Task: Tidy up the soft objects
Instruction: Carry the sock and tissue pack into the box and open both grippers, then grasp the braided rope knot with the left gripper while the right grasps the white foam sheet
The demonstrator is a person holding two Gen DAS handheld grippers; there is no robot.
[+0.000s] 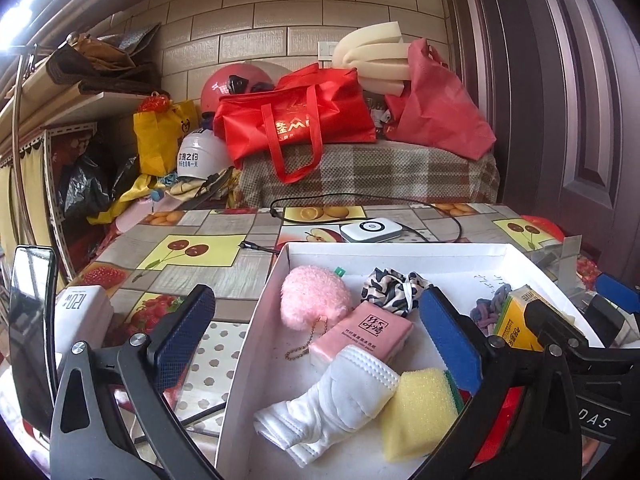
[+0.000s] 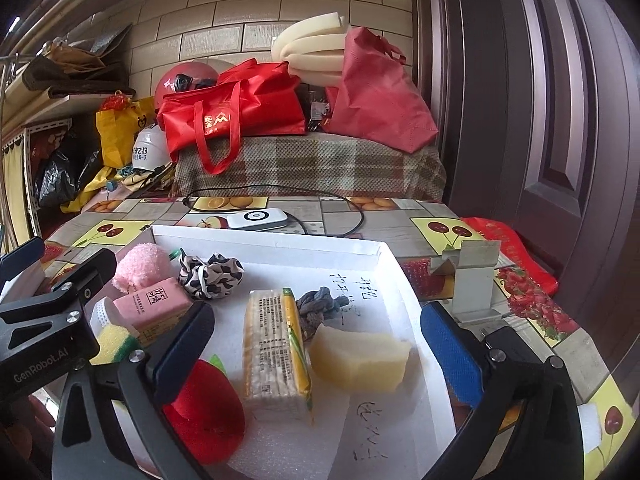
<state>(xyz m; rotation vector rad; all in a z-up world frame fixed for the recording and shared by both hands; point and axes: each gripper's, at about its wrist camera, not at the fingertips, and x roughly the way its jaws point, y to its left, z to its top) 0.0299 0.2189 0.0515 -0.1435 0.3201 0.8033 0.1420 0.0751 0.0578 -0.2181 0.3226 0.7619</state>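
The right gripper's left finger [image 2: 182, 354] hides part of the red plush [image 2: 208, 420].

Left gripper [image 1: 316, 344] is wide open, its two blue-padded fingers [image 1: 186, 334] spread far apart and gripping nothing, black arms angling up from the bottom of its own view. Off past its right finger, the right gripper's black body [image 1: 572, 336] sits close alongside. Over on the right gripper [image 2: 320, 356], same story: jaws spread wide, blue pads [image 2: 450, 356] facing inward, nothing between them. To the outside of its left finger, the left gripper's black housing [image 2: 52, 320] hangs just beside it.
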